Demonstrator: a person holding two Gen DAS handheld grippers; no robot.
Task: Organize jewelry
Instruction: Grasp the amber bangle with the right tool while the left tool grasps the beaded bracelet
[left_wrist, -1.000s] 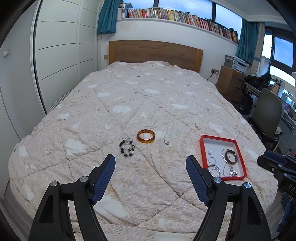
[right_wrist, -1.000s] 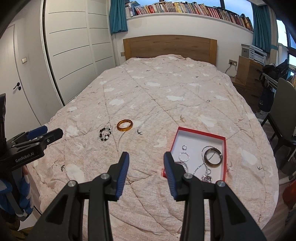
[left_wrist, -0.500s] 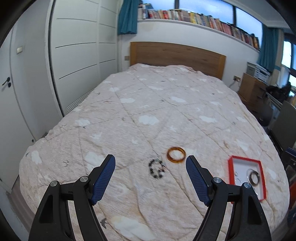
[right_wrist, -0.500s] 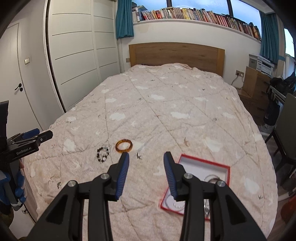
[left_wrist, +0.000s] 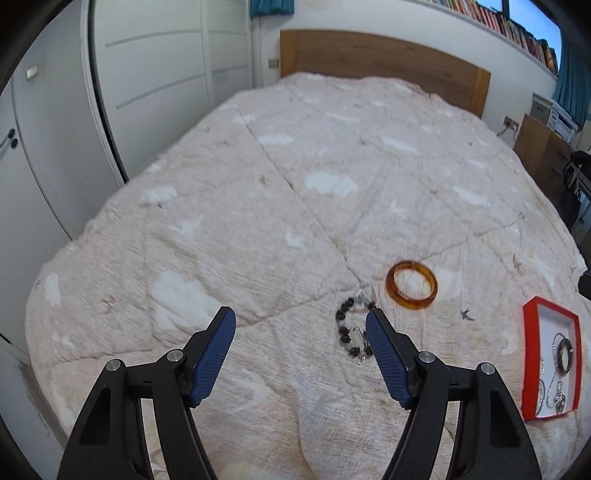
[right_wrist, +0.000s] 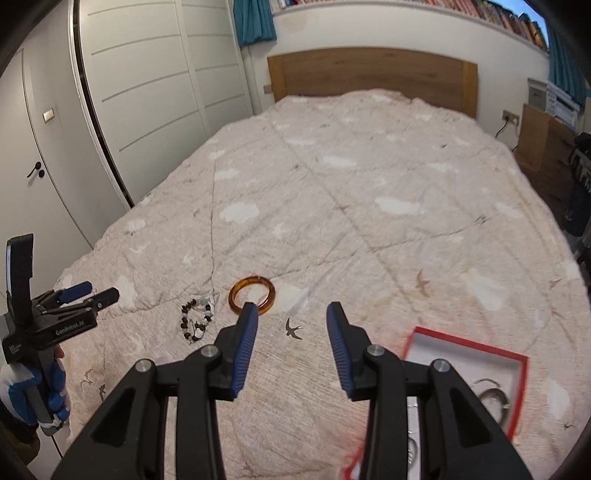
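1. The left tongs (left_wrist: 300, 321), black-framed with ribbed blue pads, stand wide apart with nothing between them, above the near part of the quilt. In the right wrist view they show from the side at the left edge (right_wrist: 94, 293), gripped by a hand in a blue and white glove (right_wrist: 33, 387).
2. The right tongs (right_wrist: 291, 314) are spread to a moderate gap, narrower than the left pair, and hold nothing.
3. A red-rimmed, white-lined shallow cardboard box (left_wrist: 530, 369) lies on the bed's near right side; its rim (right_wrist: 465, 341) passes partly behind the right tongs' right arm. Inside lie a dark bangle (left_wrist: 565, 354) and silvery chains with rings, too blurred to tell apart.
4. A bracelet of dark brown and pale beads (left_wrist: 349, 332) lies loose on the quilt, its right part overlapped in the left wrist view by the tip of the left tongs' right finger (left_wrist: 384, 347). From the right it sits left of the right tongs (right_wrist: 195, 319).
5. An amber, translucent round bangle (left_wrist: 411, 284) lies flat just beyond and right of the beads, apart from them; the right tongs' left fingertip overlaps its near edge in view (right_wrist: 252, 295).
6. The beige quilt printed with white clouds and small swallows (left_wrist: 332, 184) covers the bed.
7. A wooden headboard (right_wrist: 369, 74) stands at the far end, white wardrobe doors (right_wrist: 147, 92) to the left.
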